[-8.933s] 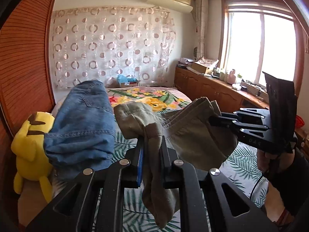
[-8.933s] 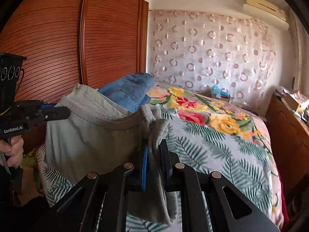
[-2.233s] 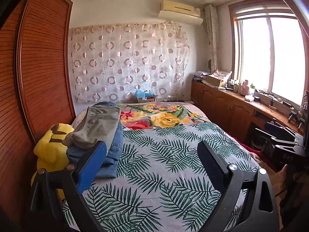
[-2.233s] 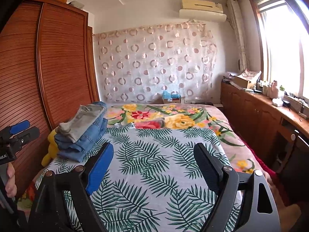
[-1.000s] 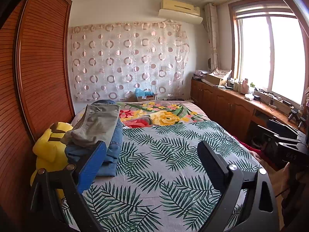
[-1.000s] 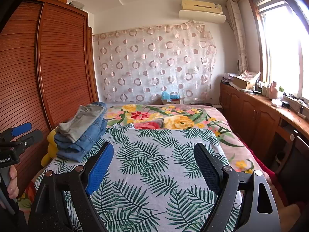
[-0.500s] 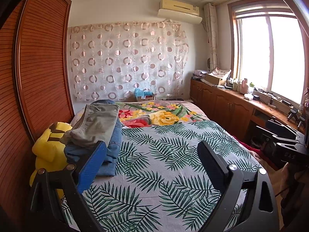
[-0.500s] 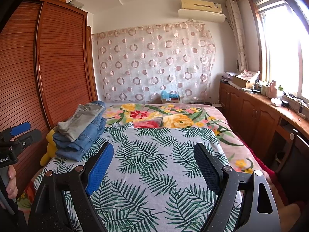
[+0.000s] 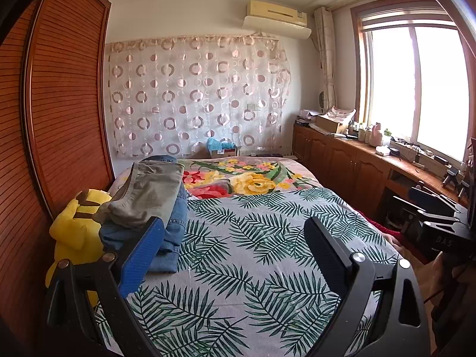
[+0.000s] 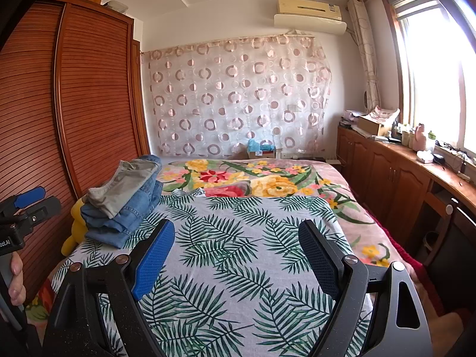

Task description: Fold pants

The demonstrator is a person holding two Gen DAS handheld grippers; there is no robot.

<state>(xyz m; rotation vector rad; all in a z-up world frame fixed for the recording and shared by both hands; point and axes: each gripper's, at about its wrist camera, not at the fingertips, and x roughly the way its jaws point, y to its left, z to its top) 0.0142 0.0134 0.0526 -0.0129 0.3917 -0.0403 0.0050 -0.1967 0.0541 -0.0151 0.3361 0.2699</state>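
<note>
Olive-grey cloth tops the pile at the far left of the bed: the folded pants [image 9: 148,193] lie on a stack of folded blue jeans [image 9: 174,232], and both rest on the leaf-print bedspread [image 9: 253,267] close to the wooden wardrobe [image 9: 59,119]. We see a yellow plush toy [image 9: 74,232] wedged between the stack and the wardrobe, touching the jeans on their left side.

We hold the left gripper [image 9: 232,238] low over the near edge of the bed with its fingers spread wide and nothing between them; the blue pad on its left finger overlaps the near end of the jeans in the picture, but we cannot tell whether it touches them. We hold the right gripper [image 10: 236,241] the same way, fingers released and parted over bare bedspread, well apart from the pants.

Beyond the leaf print, a flowered blanket [image 10: 253,178] covers the far part of the bed. A curtain with ring patterns [image 10: 238,98] hangs on the far wall, and a wooden counter [image 10: 416,163] runs along the right under the window.
</note>
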